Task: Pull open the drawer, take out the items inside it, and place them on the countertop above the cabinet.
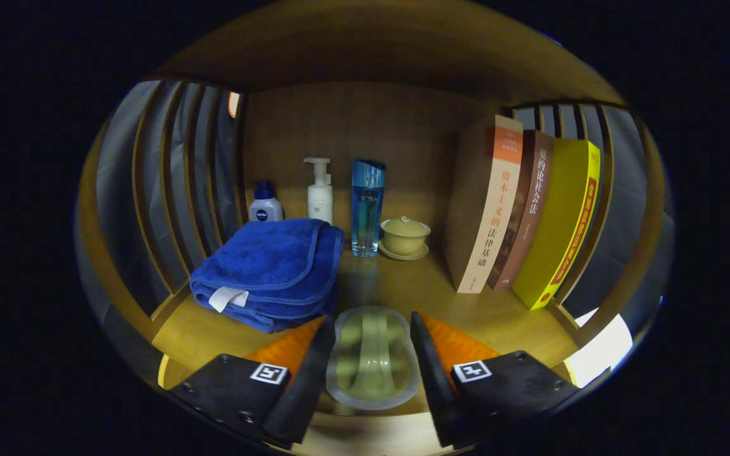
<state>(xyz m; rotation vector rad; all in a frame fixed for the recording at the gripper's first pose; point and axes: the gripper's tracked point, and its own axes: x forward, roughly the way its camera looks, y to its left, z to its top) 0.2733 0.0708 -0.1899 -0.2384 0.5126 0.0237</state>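
Observation:
My gripper [372, 318] is over the wooden countertop [422, 285], near its front edge. A pale, translucent oval item [372, 361] with a ridge down its middle sits between the fingers. Both fingers press against its sides, so the gripper is shut on it. I cannot tell whether the item rests on the countertop or hangs just above it. A folded blue towel [273, 269] lies on the countertop just ahead of the left finger.
Along the back wall stand a small blue-capped bottle [265, 206], a white pump bottle [320, 190], a tall blue glass bottle [366, 206] and a lidded yellow cup on a saucer [405, 237]. Three books [523, 209] lean at the right. Slatted wooden sides [175, 183] close both ends.

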